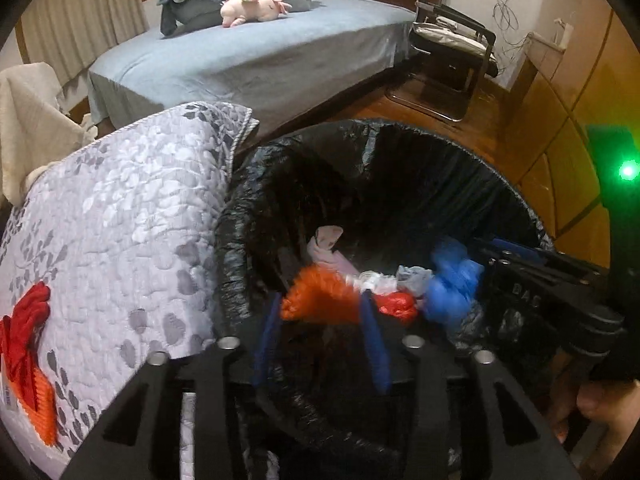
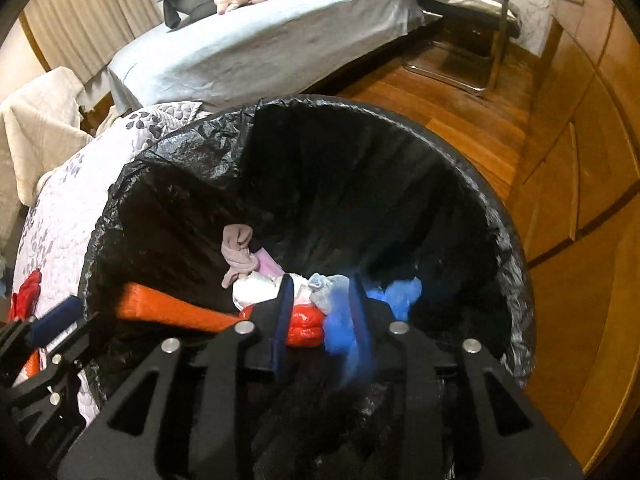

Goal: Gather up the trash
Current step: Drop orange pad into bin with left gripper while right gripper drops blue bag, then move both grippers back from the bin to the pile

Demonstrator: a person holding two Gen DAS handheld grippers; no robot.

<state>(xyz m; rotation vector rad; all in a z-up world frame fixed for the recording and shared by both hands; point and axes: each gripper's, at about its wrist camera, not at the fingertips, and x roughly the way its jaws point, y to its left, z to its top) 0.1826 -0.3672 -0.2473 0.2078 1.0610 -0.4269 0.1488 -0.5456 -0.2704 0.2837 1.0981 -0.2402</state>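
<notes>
A round bin with a black liner (image 1: 400, 148) (image 2: 360, 128) stands on the wood floor beside a quilted surface. Both grippers hang over its mouth. My left gripper (image 1: 320, 312) is open; a blurred orange cloth (image 1: 320, 296) hangs between its blue-padded fingers, and I cannot tell if it is gripped. My right gripper (image 2: 320, 312) is open with a blurred blue piece (image 2: 344, 332) between its fingers. Inside the bin lie a pinkish cloth (image 2: 240, 252), white paper (image 2: 256, 290), a red wad (image 2: 306, 326) and blue plastic (image 2: 402, 292). The right gripper (image 1: 472, 276) shows in the left view by blue trash.
A grey floral quilt (image 1: 120, 240) lies left of the bin, with a red and orange cloth (image 1: 28, 360) on it. A bed (image 1: 260, 52) with a pink plush stands behind. A metal chair (image 1: 452, 48) and wooden cabinets (image 2: 580, 160) are on the right.
</notes>
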